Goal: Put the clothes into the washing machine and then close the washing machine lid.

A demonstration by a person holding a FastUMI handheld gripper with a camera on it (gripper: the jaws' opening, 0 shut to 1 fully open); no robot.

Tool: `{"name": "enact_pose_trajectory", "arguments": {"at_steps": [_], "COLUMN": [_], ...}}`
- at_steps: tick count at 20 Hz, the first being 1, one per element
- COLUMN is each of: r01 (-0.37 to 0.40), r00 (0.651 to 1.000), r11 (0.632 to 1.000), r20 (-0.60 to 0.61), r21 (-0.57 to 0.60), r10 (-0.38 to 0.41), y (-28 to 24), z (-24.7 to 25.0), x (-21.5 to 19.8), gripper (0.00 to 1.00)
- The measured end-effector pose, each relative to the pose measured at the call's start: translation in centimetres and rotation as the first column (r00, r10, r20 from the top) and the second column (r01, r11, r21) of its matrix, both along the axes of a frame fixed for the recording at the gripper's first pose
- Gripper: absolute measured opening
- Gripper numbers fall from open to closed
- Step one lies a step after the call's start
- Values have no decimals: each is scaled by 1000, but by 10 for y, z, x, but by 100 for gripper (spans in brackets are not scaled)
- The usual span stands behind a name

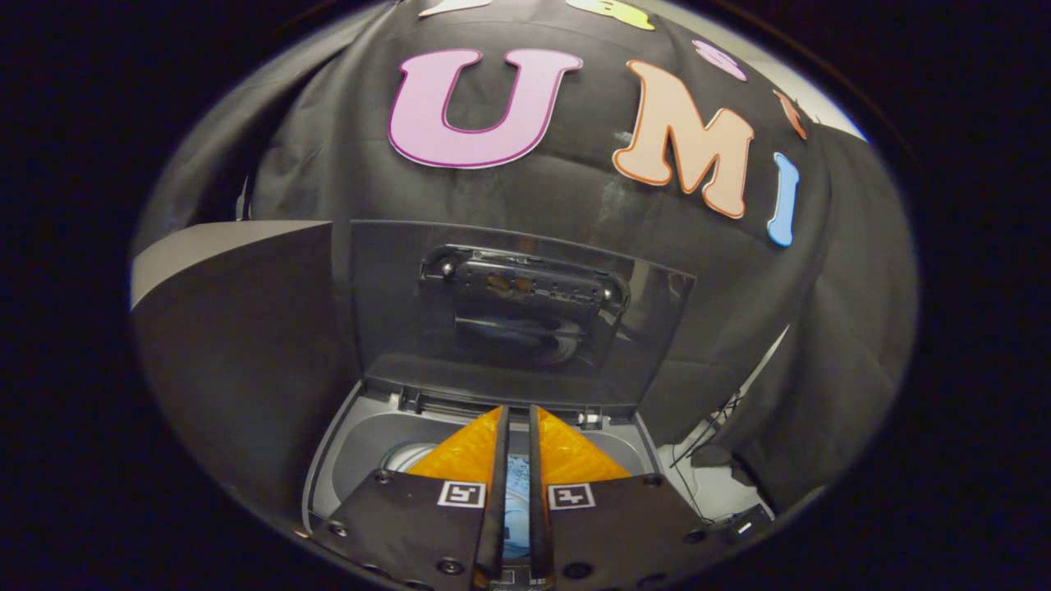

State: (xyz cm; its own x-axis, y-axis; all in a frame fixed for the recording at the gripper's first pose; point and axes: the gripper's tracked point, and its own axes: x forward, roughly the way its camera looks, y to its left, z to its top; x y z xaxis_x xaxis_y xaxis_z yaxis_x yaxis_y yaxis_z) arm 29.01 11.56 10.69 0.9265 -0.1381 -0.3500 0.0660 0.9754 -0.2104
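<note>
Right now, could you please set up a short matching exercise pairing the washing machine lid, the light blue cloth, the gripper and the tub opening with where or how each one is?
Things:
1. washing machine lid
2. light blue cloth
3. gripper
4. tub opening

States or places:
A. pinched in the narrow gap between the fingers
B. raised upright, beyond the fingers
C. below the fingers, uncovered
D. fingers nearly together, pressing on fabric

Pairs: 1-B, 2-A, 3-D, 4-C
</note>
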Motion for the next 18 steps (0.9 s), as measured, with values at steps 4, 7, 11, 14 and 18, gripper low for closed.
{"name": "enact_pose_trajectory", "arguments": {"at_steps": [4,7,11,14,18], "r01": [-11,-21,-63,-76,-88], "r00": [1000,1000,998,997,996], "r11": [999,999,996,995,992], "r20": [-4,-3,-15,-8,6], "r21": [31,35,70,61,90], "r10": [11,21,64,77,88], "y": [5,8,22,25,29], "z": [-4,-7,-16,-16,-11], "x": [-7,-10,-12,-13,-12], "gripper": [13,26,58,86,97]}}
